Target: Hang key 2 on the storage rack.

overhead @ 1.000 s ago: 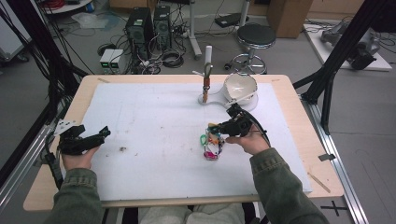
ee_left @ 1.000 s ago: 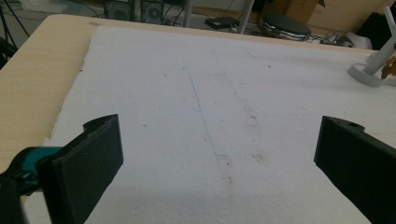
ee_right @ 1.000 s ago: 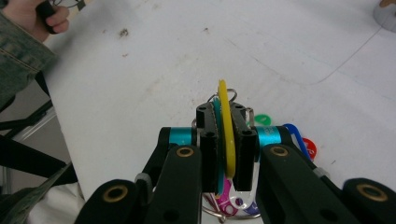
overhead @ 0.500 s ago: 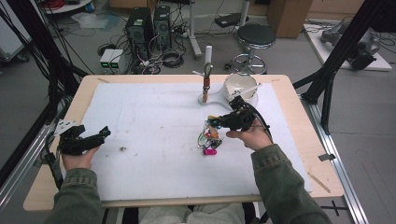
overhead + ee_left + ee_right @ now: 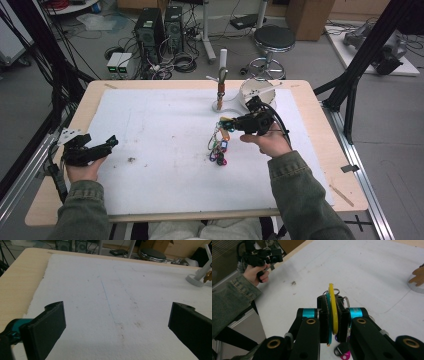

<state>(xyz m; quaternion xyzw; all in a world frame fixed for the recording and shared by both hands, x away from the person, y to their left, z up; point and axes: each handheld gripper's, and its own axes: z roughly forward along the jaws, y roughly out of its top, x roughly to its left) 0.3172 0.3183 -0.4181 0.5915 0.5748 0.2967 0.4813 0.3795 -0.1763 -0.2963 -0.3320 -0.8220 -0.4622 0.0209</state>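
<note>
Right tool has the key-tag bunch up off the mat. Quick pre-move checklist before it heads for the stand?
1. Grip: right tool shut on the yellow tag of the key-tag bunch, a teal tag pinched beside it: ok.
2. Bunch hangs free of the mat: cannot tell, lowest tags look close to it.
3. Stand upright by the bowl: ok.
4. Path from bunch to stand free of things: ok.
5. Left tool open, resting at the mat's left edge, out of the way: ok.
</note>
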